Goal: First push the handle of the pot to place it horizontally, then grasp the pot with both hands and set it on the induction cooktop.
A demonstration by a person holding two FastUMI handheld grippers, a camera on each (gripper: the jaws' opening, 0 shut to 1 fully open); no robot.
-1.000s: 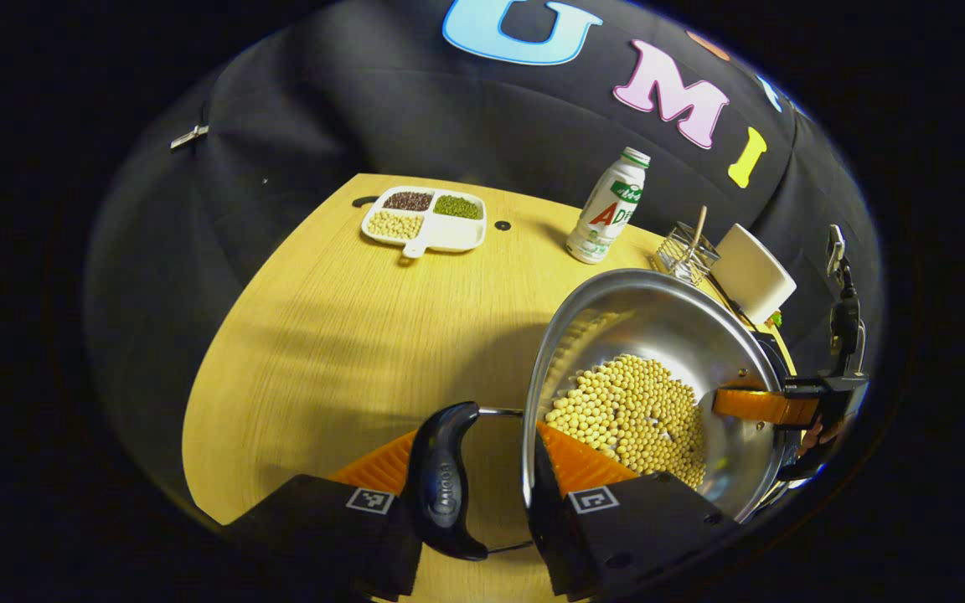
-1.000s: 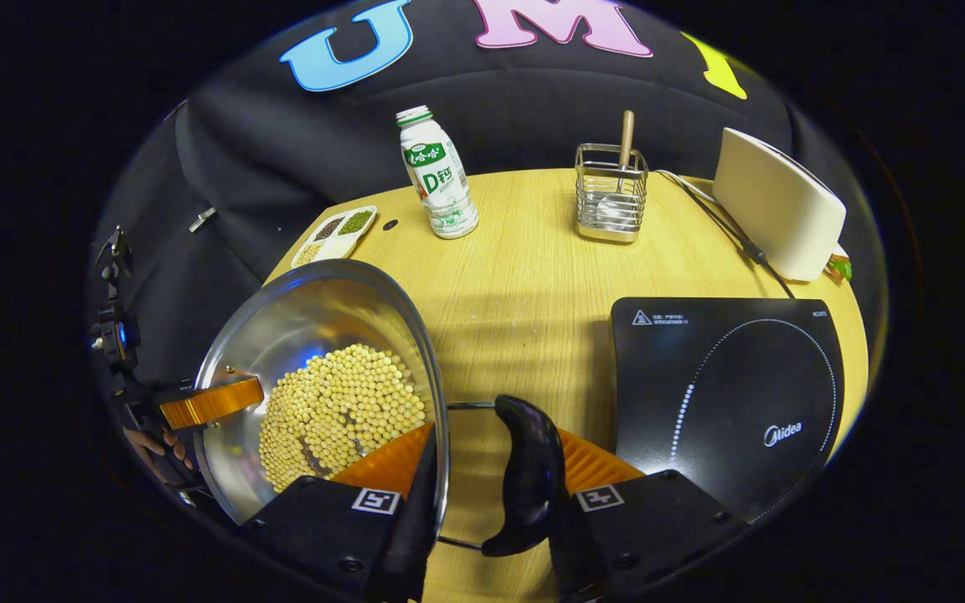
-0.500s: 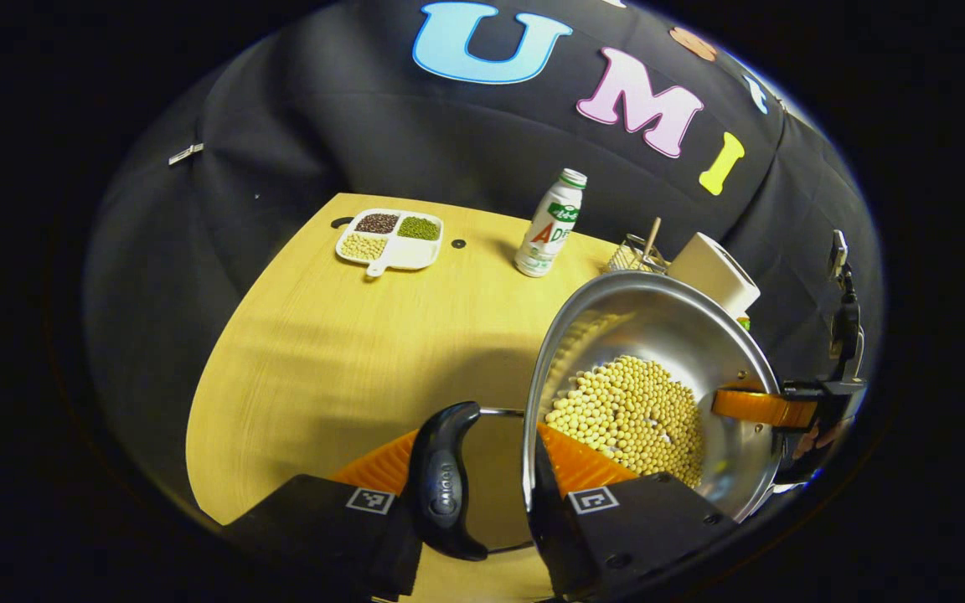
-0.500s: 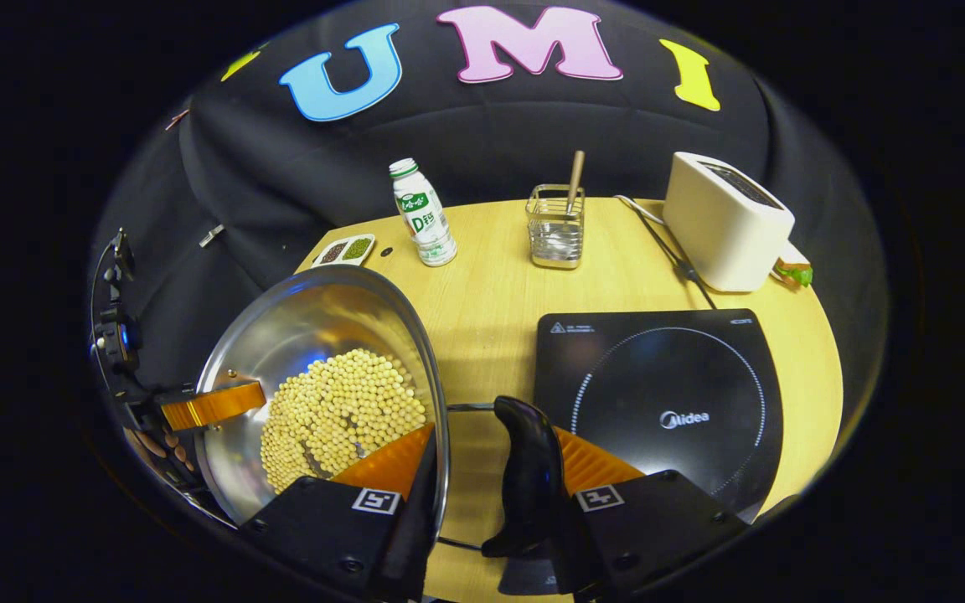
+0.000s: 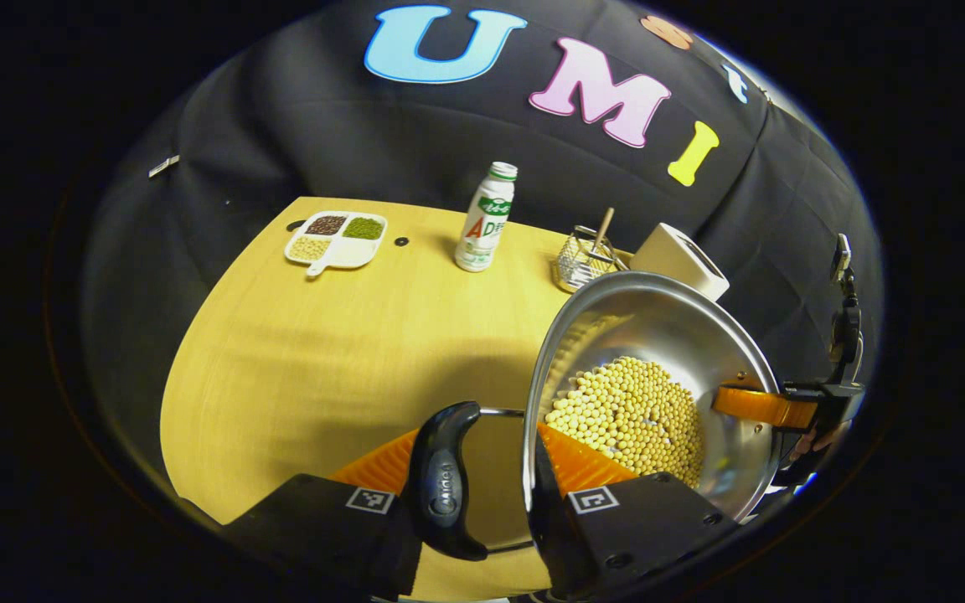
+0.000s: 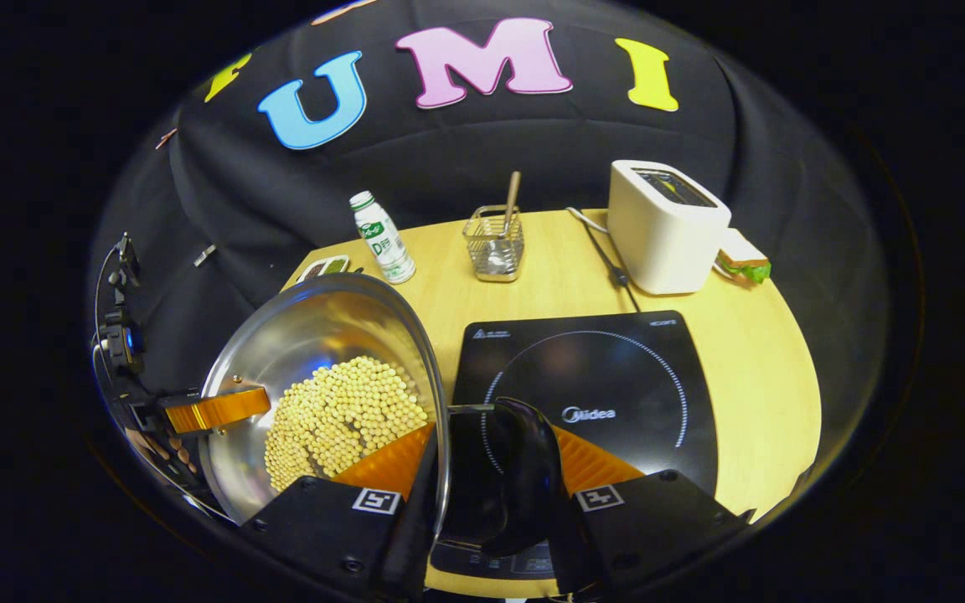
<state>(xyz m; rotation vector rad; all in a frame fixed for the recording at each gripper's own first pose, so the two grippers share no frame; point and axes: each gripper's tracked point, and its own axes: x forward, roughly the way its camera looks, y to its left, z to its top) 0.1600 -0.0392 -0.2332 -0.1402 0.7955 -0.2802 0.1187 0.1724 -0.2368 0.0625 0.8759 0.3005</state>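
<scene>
Left gripper (image 5: pixel 474 490): fingers closed across the pot (image 5: pixel 658 335) rim and its black handle (image 5: pixel 442 481). Right gripper (image 6: pixel 482 494): same clamp on the opposite rim and other handle (image 6: pixel 528 473). Pot carried in the air between them, loaded with soybeans (image 6: pixel 340 414); no beans visible outside it.

Cooktop (image 6: pixel 608 377) lies just beyond and under the right handle. Judgement: carry phase, placement remaining. Keep both grippers level so the beans stay put; centre the pot over the ring marking, lower evenly, release only once seated.

Farther: utensil rack (image 6: pixel 495 243), bottle (image 6: pixel 382 239), toaster (image 6: pixel 663 226) at the counter (image 5: pixel 307 352) far edge, well apart from the path.
</scene>
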